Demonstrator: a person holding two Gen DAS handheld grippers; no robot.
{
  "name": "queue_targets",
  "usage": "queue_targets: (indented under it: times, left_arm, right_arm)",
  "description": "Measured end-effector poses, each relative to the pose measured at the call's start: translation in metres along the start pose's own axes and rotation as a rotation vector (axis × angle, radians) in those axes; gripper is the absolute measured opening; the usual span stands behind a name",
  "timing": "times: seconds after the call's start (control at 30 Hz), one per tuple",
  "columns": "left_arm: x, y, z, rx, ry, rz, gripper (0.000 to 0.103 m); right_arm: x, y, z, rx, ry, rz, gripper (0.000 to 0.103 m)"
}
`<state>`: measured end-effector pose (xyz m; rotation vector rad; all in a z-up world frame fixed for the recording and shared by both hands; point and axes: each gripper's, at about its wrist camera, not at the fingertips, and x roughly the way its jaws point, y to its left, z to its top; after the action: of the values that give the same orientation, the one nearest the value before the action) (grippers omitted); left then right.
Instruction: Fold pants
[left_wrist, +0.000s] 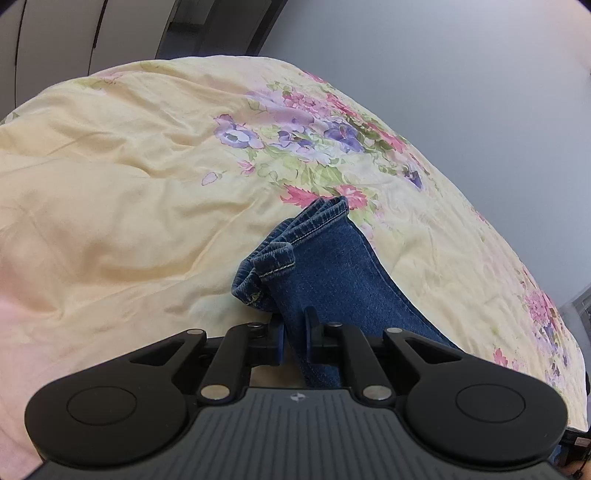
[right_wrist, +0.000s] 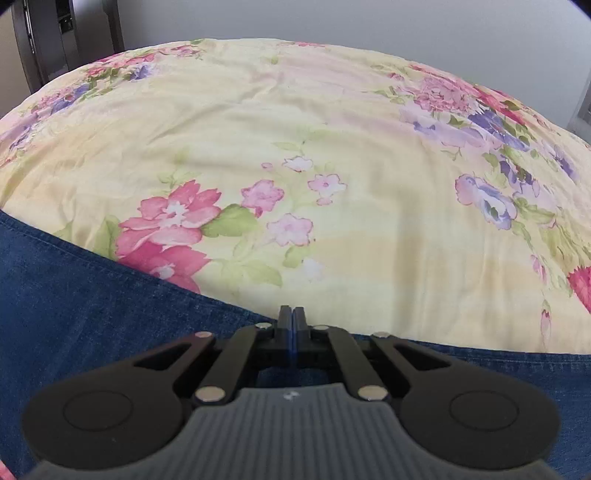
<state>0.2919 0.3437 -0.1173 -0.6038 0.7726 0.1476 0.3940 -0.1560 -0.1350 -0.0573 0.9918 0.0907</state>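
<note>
The pants are blue denim jeans. In the left wrist view my left gripper is shut on the leg ends of the jeans; the stitched hems bunch up just past the fingers, above the bedspread. In the right wrist view my right gripper is shut, its two fingers pressed together at the edge of a broad stretch of the jeans that fills the lower left and runs under the gripper. I cannot tell whether denim is pinched between the fingers.
A pale yellow bedspread with pink and purple flowers covers the bed. A grey wall stands behind it. Dark furniture stands at the far left corner.
</note>
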Motion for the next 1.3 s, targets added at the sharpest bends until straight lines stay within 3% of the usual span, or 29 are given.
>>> queue_targets:
  times: [0.1,0.2,0.43,0.67,0.87,0.97,1.3]
  left_arm:
    - [-0.002,0.005,0.004,-0.035,0.014,-0.030,0.010]
    - [-0.006,0.001,0.006,-0.008,0.010,-0.039,0.010]
    - [-0.022,-0.017,0.015,0.021,-0.030,-0.075,0.008]
    - [-0.052,-0.066,0.034,0.083,-0.070,-0.098,0.005]
    - [-0.105,-0.157,0.046,0.202,-0.137,-0.157,0.005]
    - [-0.137,-0.223,0.042,0.286,-0.177,-0.191,0.005]
    - [-0.201,-0.449,-0.023,0.482,-0.220,-0.323,0.005]
  right_arm:
    - [-0.011,0.002,-0.004,0.003,0.005,-0.004,0.000]
    - [-0.041,0.010,-0.020,-0.019,-0.005,0.008,0.000]
    - [-0.091,0.026,-0.089,-0.025,0.080,0.079,0.000]
    - [-0.117,0.036,-0.147,-0.013,0.154,0.122,0.000]
    - [-0.164,-0.004,-0.134,0.052,0.051,0.121,0.000]
    - [-0.188,-0.036,-0.132,0.093,0.015,0.105,0.000]
    - [-0.265,-0.159,-0.157,0.185,-0.111,0.074,0.000]
